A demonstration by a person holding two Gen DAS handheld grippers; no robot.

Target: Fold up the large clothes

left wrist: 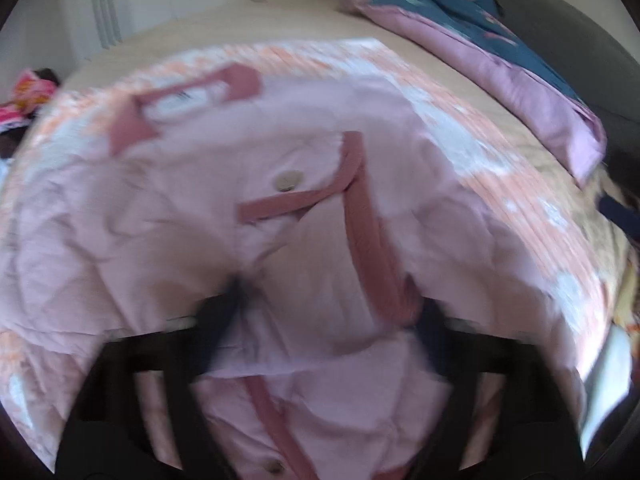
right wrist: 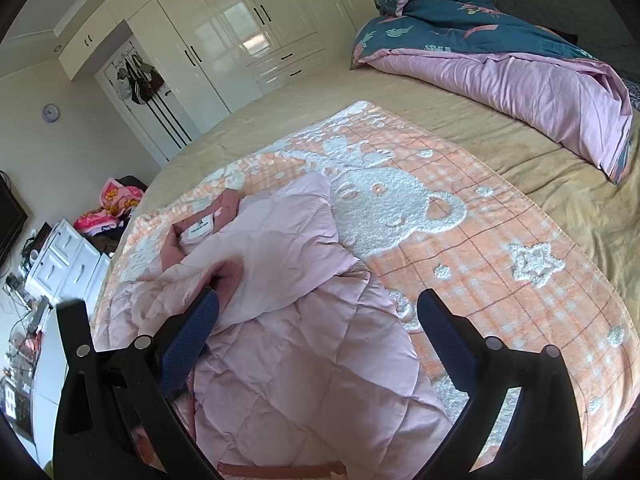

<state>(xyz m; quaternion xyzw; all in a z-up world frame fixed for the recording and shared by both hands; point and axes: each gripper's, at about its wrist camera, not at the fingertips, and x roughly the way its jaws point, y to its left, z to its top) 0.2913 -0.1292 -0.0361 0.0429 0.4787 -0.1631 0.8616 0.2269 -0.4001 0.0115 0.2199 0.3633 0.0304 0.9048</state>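
Observation:
A pale pink quilted jacket with dark pink trim and a round button lies rumpled on an orange checked blanket; the left wrist view is blurred. My left gripper hovers close over it, jaws wide apart, with a hump of the fabric rising between the dark fingers. In the right wrist view the jacket shows its collar label, with one part folded over the body. My right gripper stands open just above the jacket's right half, nothing pinched between its blue pads.
The blanket, with a white bear pattern, is spread on a beige bed. A teal and pink duvet is bunched at the far right. White wardrobes and a dresser stand beyond the bed's left side.

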